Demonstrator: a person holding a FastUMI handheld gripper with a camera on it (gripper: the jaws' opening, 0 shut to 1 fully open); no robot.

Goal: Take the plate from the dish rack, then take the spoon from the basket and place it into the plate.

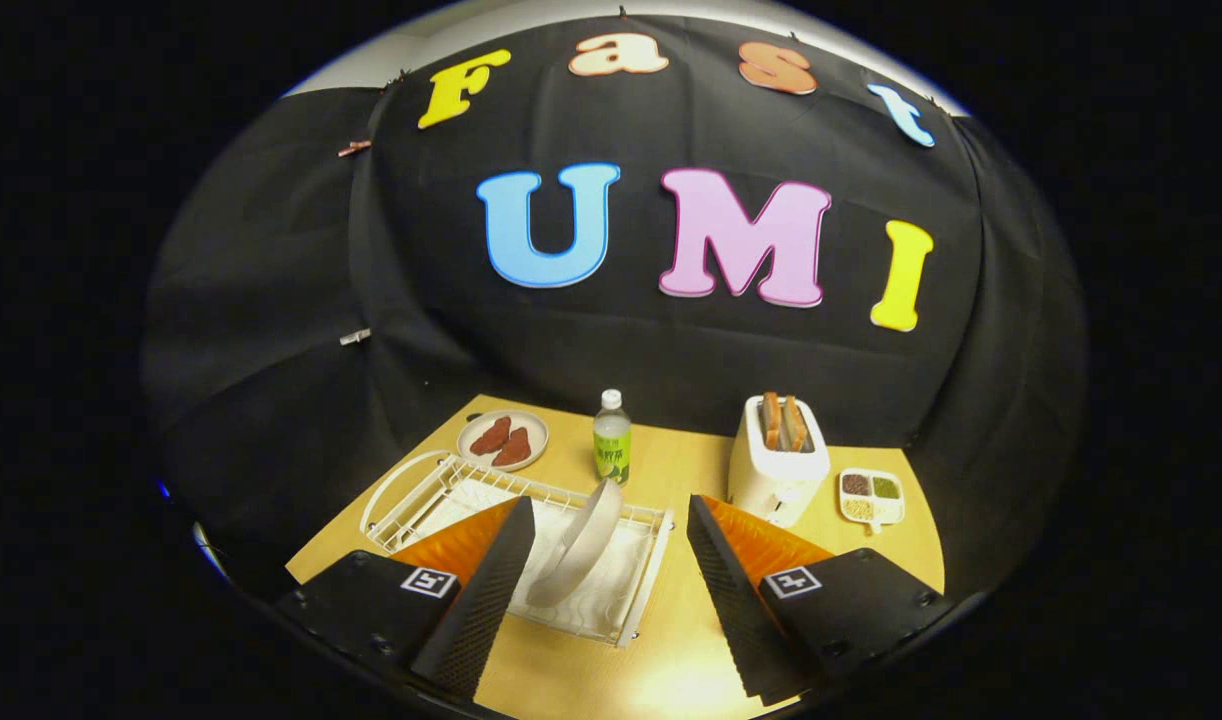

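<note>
We held the hand-held gripper point(603, 590) spread wide, straddling the round white ceramic plate point(577, 545), which leaned on edge in the white wire dish rack point(626, 610), presumably for a rim grasp.

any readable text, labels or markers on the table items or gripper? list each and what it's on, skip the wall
Bottle label: green with print, too small and blurred to read.
Gripper fingers, open either side of the plate in the dish rack: one square black-and-white marker on each body, a pattern, not text.
Toaster, divided dish, plate of food: no text visible.
</note>
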